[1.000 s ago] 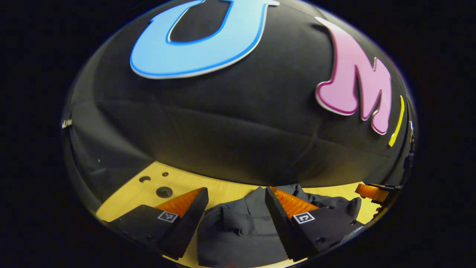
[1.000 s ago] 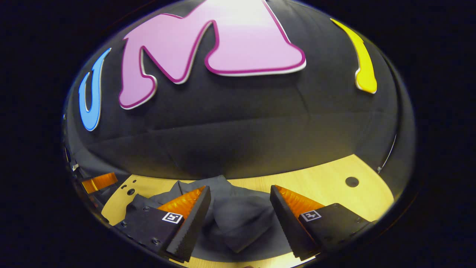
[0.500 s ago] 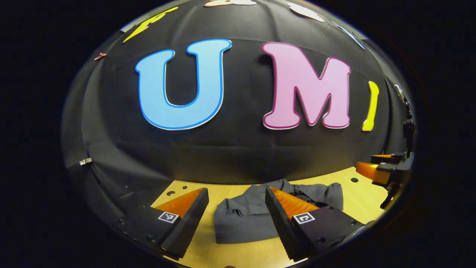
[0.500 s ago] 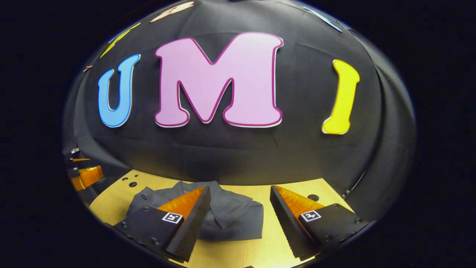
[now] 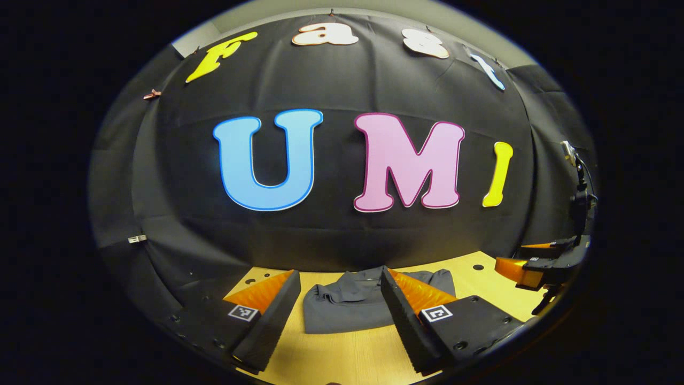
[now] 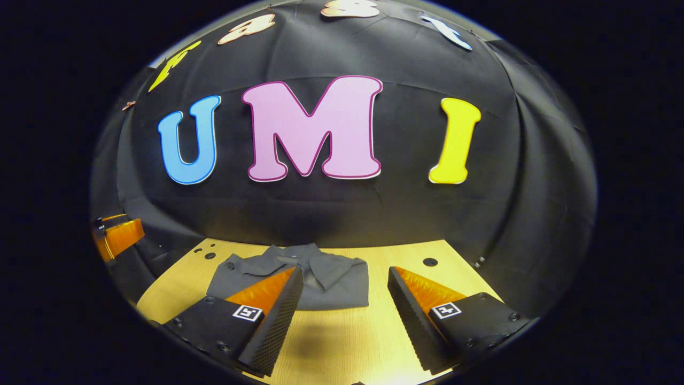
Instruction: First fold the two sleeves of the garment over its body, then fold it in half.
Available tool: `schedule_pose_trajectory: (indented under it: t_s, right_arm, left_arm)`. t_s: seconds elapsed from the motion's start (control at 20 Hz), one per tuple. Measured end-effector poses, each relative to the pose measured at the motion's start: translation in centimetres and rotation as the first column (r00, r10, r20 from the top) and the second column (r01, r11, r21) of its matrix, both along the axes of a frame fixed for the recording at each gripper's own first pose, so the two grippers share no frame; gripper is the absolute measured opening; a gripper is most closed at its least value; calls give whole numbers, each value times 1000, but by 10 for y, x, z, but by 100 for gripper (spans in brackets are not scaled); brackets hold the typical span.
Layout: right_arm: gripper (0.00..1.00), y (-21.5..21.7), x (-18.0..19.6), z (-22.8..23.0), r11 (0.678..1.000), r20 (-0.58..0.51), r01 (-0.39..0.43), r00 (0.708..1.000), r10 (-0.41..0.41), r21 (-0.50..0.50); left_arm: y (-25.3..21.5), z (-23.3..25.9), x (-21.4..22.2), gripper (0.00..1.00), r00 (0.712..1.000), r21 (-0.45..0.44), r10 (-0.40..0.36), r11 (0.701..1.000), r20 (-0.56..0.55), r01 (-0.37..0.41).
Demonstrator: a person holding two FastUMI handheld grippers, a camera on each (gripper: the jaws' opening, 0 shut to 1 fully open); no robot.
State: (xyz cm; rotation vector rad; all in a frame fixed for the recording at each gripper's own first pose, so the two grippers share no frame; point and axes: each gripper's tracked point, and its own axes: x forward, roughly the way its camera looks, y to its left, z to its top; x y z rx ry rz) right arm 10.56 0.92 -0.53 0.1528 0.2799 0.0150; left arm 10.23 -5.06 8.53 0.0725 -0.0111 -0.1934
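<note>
Both sets of jaws gape wide w/ nothing in them: left gripper and right gripper hang above the surface. Just past them the shirt lies as a folded bundle, looks done imo. Risk: a low pass could snag the top layer and flip the fold open.

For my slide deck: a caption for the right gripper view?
Open right gripper above the wooden table, folded grey garment lying ahead.
</note>
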Motion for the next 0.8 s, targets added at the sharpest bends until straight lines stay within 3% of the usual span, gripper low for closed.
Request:
schedule_pose_trajectory:
  t_s: [0.25, 0.45, 0.8]
  right_arm:
    - [99, 0, -42, 0, 998, -17, -13, 1000, 14, 59]
    - [98, 4, -77, -15, 993, -59, -6, 998, 14, 120]
    - [98, 21, -119, -41, 994, -116, -67, 990, 77, 89]
  left_arm:
    - [29, -29, -42, 95, 999, -50, 38, 998, -18, -39]
    - [43, -76, -66, 96, 991, -95, 94, 990, -97, -103]
    - [46, -126, -108, 96, 980, -67, 134, 987, -147, -145]
